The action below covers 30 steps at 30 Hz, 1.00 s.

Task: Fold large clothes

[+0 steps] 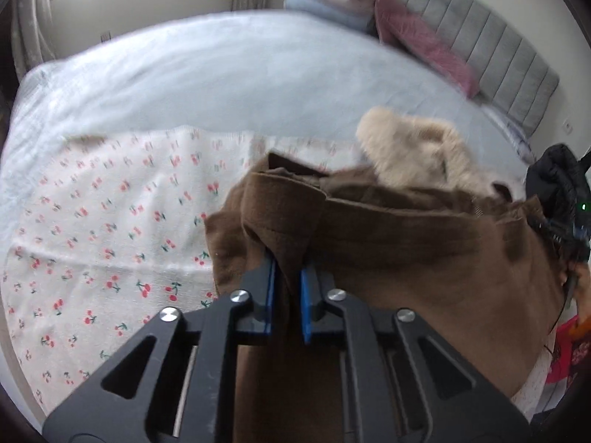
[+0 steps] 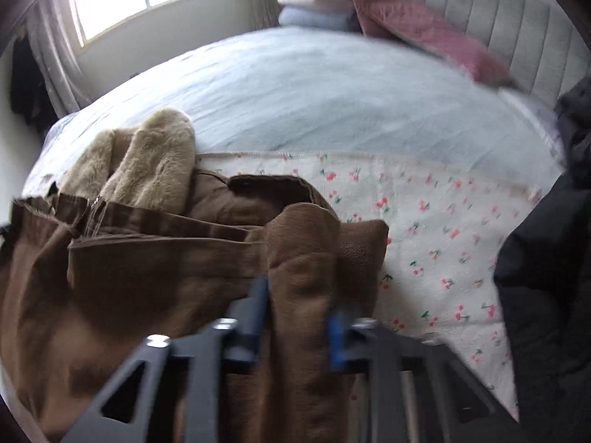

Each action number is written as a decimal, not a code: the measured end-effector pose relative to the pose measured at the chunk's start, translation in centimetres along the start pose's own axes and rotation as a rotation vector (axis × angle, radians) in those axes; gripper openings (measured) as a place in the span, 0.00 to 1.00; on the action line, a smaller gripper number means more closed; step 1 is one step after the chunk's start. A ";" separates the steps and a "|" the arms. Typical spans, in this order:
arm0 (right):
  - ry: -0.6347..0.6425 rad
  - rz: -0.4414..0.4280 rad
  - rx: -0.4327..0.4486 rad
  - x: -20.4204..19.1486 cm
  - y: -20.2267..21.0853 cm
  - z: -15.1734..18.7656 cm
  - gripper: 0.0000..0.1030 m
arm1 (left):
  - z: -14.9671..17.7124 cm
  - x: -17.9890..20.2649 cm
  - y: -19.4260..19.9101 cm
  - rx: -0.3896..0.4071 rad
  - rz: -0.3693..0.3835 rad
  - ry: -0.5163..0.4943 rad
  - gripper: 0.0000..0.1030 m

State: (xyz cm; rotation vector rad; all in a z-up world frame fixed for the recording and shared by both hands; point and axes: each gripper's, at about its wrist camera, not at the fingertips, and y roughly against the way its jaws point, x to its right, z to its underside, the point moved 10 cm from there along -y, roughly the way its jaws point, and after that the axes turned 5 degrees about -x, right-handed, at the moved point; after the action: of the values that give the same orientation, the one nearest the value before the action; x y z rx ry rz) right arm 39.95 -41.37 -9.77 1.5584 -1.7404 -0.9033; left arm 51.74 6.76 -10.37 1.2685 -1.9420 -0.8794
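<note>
Both tongs, left (image 1: 286, 288) and right (image 2: 297, 317), clamp brown coat (image 1: 406, 258) folds above cherry-print blanket (image 1: 110, 240) on bed (image 1: 221, 74)

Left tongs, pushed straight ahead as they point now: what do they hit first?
The brown jacket they already clamp, bunched right ahead of the left tongs; beyond it probably the cherry-print blanket, though depth is unclear.

Matt brown cloth coat (image 1: 406, 251), seemingly fleecy lining (image 1: 410, 147)
</note>
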 end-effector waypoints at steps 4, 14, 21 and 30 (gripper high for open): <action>-0.032 0.105 0.159 0.6 5.1 -1.0 0.09 | -1.7 0.6 4.2 0.140 -0.041 0.034 0.09; -0.137 0.360 0.460 2.3 13.0 -11.5 0.08 | -13.8 2.7 9.8 0.468 -0.211 0.037 0.09; -0.143 0.462 0.423 2.0 4.2 -15.9 0.08 | -17.2 0.9 -0.1 0.459 -0.374 0.060 0.09; -0.078 0.534 0.195 2.7 -11.2 -13.7 0.10 | -14.1 -1.4 -14.5 0.214 -0.566 -0.055 0.12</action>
State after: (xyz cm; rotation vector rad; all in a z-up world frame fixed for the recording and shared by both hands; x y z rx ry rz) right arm 57.18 -45.88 -11.17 1.0832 -2.2041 -0.5427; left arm 70.80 1.00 -14.37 1.9964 -1.7746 -0.9952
